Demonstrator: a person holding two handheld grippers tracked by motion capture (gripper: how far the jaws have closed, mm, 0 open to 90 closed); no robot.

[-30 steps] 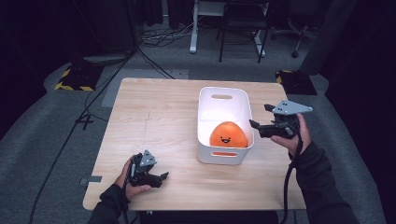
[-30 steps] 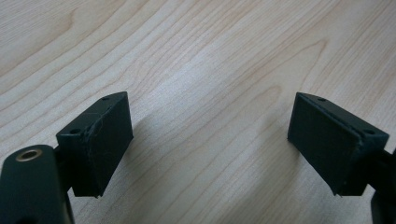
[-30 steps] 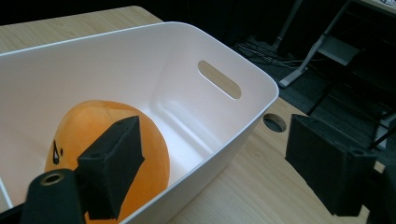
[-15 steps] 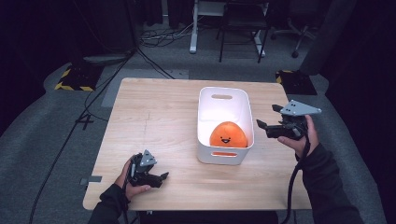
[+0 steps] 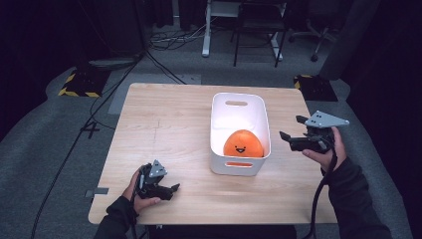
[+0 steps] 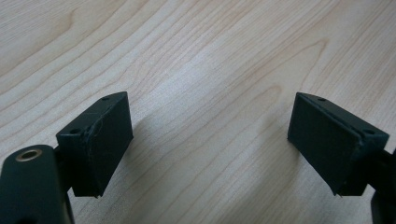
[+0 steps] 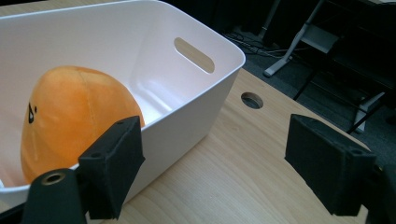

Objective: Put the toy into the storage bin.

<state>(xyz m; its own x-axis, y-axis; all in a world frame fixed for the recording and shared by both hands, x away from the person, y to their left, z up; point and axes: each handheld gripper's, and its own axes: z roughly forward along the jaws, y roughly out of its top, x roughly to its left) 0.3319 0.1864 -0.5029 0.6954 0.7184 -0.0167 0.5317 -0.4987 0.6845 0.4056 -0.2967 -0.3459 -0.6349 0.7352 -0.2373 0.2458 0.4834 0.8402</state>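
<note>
An orange plush toy [image 5: 242,144] with a smiling face lies in the near end of a white plastic bin [image 5: 239,102] at the table's middle right. In the right gripper view the plush toy [image 7: 70,116] fills the bin's [image 7: 196,88] left part. My right gripper [image 5: 291,130] hovers open just right of the bin, above the table, jaws pointing at its wall with nothing between them [image 7: 212,163]. My left gripper [image 5: 171,190] rests open on the table near the front left edge, and bare wood shows between its jaws [image 6: 210,144].
The wooden table [image 5: 164,124] has a round cable hole [image 7: 252,100] near its far right. Beyond the table stand desk legs [image 5: 205,35] and a chair base [image 5: 313,40], with cables [image 5: 169,37] and yellow-black floor plates [image 5: 79,82] on the grey carpet.
My right gripper has drifted right and slightly nearer, away from the bin's rim. The left gripper and the plush toy have stayed put.
</note>
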